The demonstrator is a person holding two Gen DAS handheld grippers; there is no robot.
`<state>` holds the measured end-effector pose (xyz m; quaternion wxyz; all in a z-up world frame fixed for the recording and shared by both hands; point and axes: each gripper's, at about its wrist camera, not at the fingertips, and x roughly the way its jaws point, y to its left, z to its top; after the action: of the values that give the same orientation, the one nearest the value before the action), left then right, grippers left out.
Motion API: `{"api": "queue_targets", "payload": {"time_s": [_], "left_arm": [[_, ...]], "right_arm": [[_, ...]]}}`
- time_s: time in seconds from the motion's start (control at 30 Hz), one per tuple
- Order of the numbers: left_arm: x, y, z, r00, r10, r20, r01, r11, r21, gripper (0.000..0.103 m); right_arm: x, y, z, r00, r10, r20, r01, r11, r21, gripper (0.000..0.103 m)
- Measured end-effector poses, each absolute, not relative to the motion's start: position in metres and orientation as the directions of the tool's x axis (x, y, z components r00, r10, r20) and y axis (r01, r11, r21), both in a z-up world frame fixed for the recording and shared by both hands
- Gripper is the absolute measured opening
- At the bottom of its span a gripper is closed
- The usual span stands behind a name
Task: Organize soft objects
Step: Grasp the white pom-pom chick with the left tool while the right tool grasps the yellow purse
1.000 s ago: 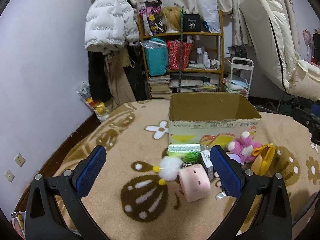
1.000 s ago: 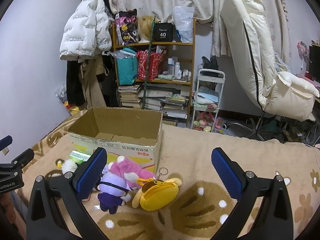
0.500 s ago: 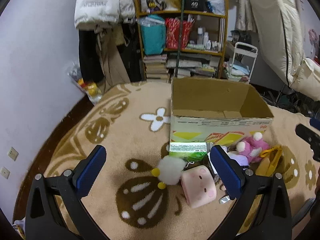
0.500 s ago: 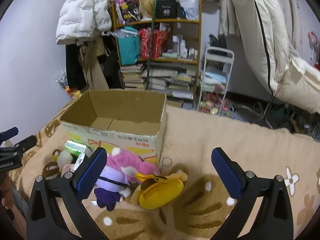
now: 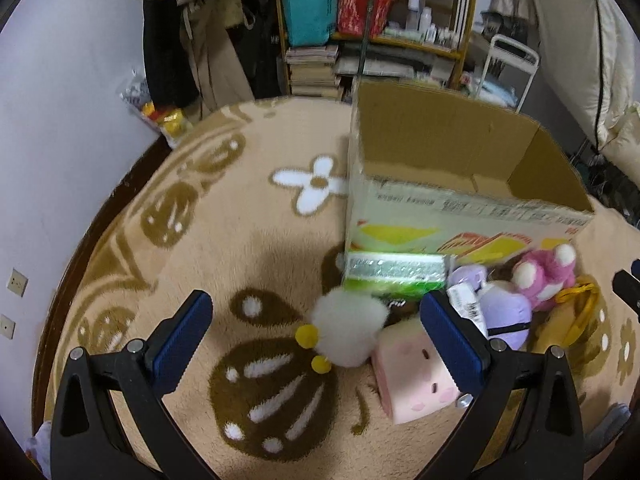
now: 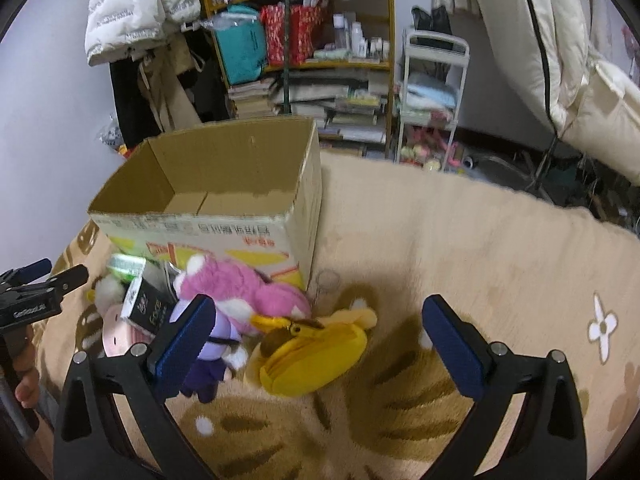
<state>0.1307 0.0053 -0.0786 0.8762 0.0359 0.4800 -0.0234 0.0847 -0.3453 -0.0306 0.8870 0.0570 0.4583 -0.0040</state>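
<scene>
Right wrist: cardboard box [image 6: 224,216] holds nothing.

Matt cardboard box [image 5: 460,204], fuzzy pile rug [image 5: 248,240], fluffy white plush [image 5: 348,330].

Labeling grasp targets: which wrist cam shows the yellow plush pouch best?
Right wrist. The yellow plush pouch lies nearly whole on the rug, ahead between the open right gripper fingers. In the left wrist view only a yellow sliver shows at the right edge, behind the pink plush.
</scene>
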Motion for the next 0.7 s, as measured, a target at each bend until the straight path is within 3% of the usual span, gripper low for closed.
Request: {"api": "queue_targets", "payload": {"time_s": [0.13,0.6,0.7], "left_arm": [[0.14,0.006,-0.094,0.495,0.006,-0.869,0.072,0.996,0.048,0.102],[0.158,0.005,-0.129,0.395,-0.003,-0.919,0.052,0.998,0.019,0.102],[0.16,0.003,-0.136,0.375,-0.005,-0.927,0.058,0.998,0.019,0.089]], "right_arm": [[0.089,-0.348,-0.049,0.508,0.082,-0.857,0.064,0.989,0.132,0.088],[0.105,-0.343,-0.095,0.382,0.142,-0.913,0.046,0.984,0.172,0.088],[0.108,-0.341,-0.101,0.364,0.143,-0.921,0.042,0.985,0.169,0.088]]}}
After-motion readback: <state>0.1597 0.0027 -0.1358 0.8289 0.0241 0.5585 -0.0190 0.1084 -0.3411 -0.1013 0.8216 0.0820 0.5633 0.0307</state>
